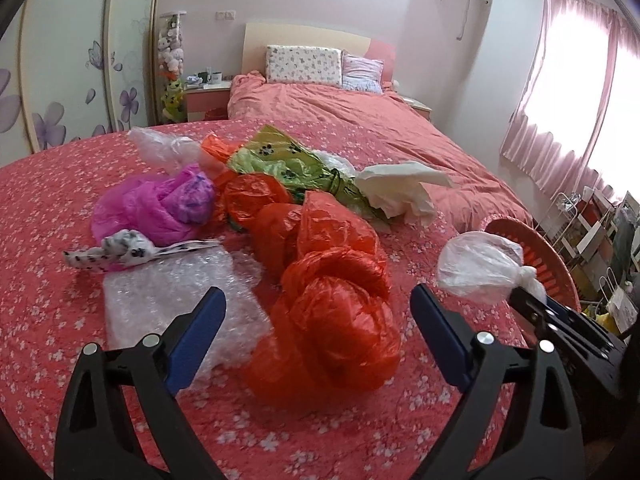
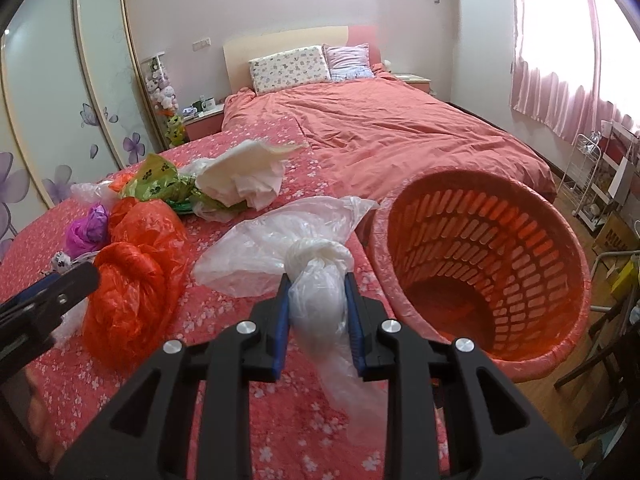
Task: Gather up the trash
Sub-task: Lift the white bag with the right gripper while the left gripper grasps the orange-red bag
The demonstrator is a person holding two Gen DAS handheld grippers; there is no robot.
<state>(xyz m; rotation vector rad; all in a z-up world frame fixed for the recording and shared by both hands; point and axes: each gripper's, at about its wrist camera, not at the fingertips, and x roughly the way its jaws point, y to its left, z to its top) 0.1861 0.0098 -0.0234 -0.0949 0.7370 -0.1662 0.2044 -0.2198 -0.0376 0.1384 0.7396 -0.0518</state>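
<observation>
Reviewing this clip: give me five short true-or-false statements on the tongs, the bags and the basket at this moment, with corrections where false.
1. The right tongs are shut on a clear plastic bag. True.
2. The left tongs grip the red bag. False: they are open, the bag lying between the fingers.
3. The orange basket stands to the right of the bed edge. True.
4. The basket is packed to the rim. False: its slotted walls show far down.
5. A green paw-print bag lies in the pile. True.

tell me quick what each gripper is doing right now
Left gripper: open, holding nothing, jaws spread near the orange bag.
Right gripper: shut on the clear plastic bag.
</observation>
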